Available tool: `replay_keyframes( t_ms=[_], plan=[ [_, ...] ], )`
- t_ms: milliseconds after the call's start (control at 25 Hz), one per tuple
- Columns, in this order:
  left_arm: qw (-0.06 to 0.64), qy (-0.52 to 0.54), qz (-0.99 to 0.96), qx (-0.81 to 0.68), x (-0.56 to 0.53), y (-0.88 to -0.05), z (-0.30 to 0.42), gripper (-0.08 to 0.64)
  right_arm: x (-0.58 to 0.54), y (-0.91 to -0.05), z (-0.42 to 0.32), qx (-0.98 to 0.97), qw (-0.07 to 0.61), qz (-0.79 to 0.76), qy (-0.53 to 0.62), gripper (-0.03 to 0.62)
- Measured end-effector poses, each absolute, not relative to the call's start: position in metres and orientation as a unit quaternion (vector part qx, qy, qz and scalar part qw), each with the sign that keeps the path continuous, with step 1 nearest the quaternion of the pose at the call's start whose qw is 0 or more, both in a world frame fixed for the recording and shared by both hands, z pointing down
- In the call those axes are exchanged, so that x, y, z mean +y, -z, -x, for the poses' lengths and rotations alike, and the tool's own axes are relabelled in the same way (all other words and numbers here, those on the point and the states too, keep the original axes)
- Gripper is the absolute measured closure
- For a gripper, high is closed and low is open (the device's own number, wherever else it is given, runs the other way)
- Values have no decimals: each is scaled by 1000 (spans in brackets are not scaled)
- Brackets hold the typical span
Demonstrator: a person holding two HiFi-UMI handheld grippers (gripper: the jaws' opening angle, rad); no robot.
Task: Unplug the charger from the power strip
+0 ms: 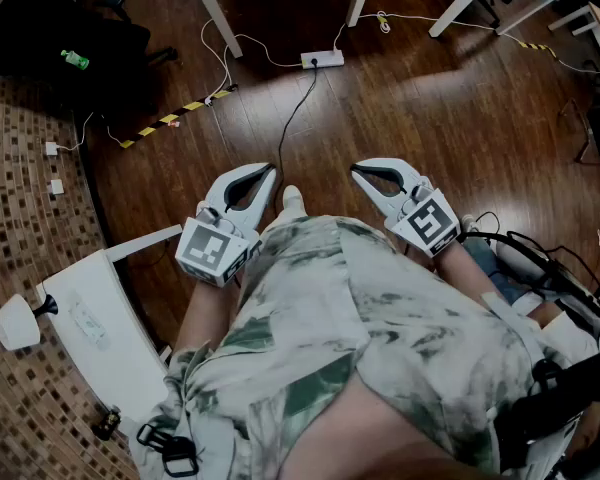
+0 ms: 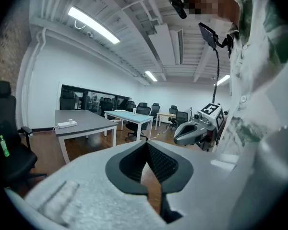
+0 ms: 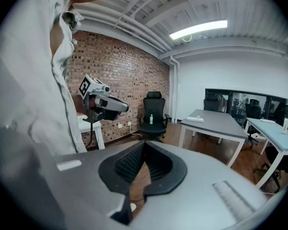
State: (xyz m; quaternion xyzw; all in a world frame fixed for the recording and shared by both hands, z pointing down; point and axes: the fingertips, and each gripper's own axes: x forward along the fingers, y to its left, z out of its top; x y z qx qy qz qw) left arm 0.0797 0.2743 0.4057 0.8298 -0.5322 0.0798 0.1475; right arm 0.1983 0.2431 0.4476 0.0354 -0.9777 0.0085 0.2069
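A white power strip (image 1: 321, 60) lies on the dark wood floor at the far middle of the head view. A black cable (image 1: 292, 116) runs from it toward me; its plug at the strip is too small to make out. My left gripper (image 1: 271, 169) and right gripper (image 1: 356, 169) are held side by side in front of my body, well short of the strip, both shut and empty. In the left gripper view the jaws (image 2: 146, 145) meet with nothing between them, and the right gripper (image 2: 180, 133) shows beside them. The right gripper view shows its jaws (image 3: 143, 145) meeting the same way.
A black office chair with a green bottle (image 1: 75, 60) stands at the far left. Yellow-black tape (image 1: 175, 116) covers a white cord on the floor. White table legs (image 1: 218, 18) rise behind the strip. A white stand (image 1: 90, 318) is close at my left. Another strip lies on a grey table (image 2: 67, 124).
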Motion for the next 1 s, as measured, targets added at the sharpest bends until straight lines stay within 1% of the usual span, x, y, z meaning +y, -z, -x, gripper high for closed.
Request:
replay_keyframes(
  t_ms=[200,320,600,840,1000],
  plan=[
    [143,-79,-836,-524,224,-409,-42,560,187,-445,-157,-977,210,-43,-8,586],
    [154,-82,-837,-519,200,-421,-17,561,161,-447,-130,-976,211,-46,3,586],
    [168,-79,-827,-531,141,-444,15,560,101,-466,-98,-975,219,-33,-8,586],
    [185,-81,-804,-560,54,-454,43,561,-1,-477,-66,-978,209,-2,-7,586],
    [177,-91,-791,-578,-26,-428,76,560,-85,-458,-24,-979,201,39,7,586]
  ],
)
